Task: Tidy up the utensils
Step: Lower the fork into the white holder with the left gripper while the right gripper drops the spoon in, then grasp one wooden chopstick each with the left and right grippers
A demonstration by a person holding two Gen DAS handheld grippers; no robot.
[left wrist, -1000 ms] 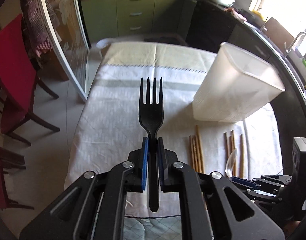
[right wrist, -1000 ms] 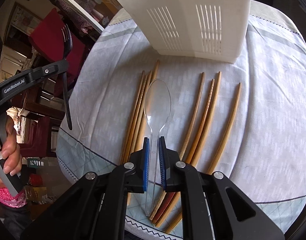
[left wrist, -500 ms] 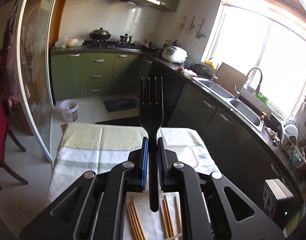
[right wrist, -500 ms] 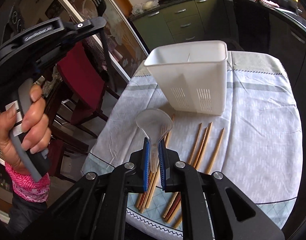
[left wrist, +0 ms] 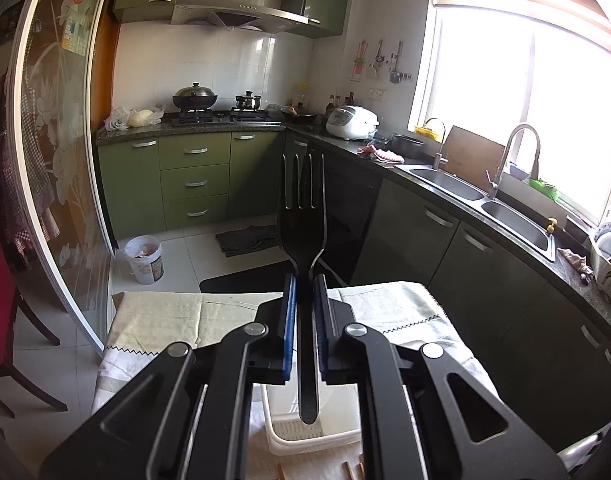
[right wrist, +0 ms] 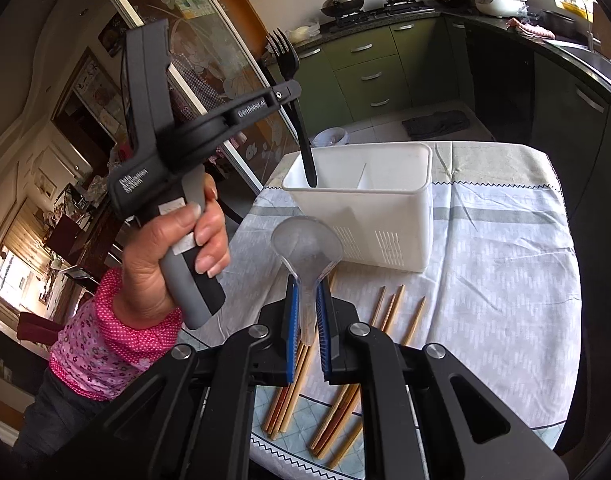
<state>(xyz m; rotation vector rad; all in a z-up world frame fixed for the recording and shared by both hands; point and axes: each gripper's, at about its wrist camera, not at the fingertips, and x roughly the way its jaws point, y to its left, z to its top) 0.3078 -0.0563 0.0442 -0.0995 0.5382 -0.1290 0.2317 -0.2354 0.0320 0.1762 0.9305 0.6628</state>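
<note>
Matt black plastic fork (left wrist: 302, 216); clear glossy plastic spoon (right wrist: 306, 245); smooth white plastic holder (right wrist: 385, 216); bare wooden chopsticks (right wrist: 389, 312); creased woven cloth (right wrist: 501, 280) over bench.

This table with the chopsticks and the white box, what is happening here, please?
A person is sorting utensils with a pair of hand-held tongs in each hand. The left tongs are shut on a black plastic fork, tines up, its handle end at the mouth of the left compartment of the white utensil holder. The right tongs are shut on a clear plastic spoon, held in front of the holder. Several wooden chopsticks lie loose on the tablecloth.
</note>
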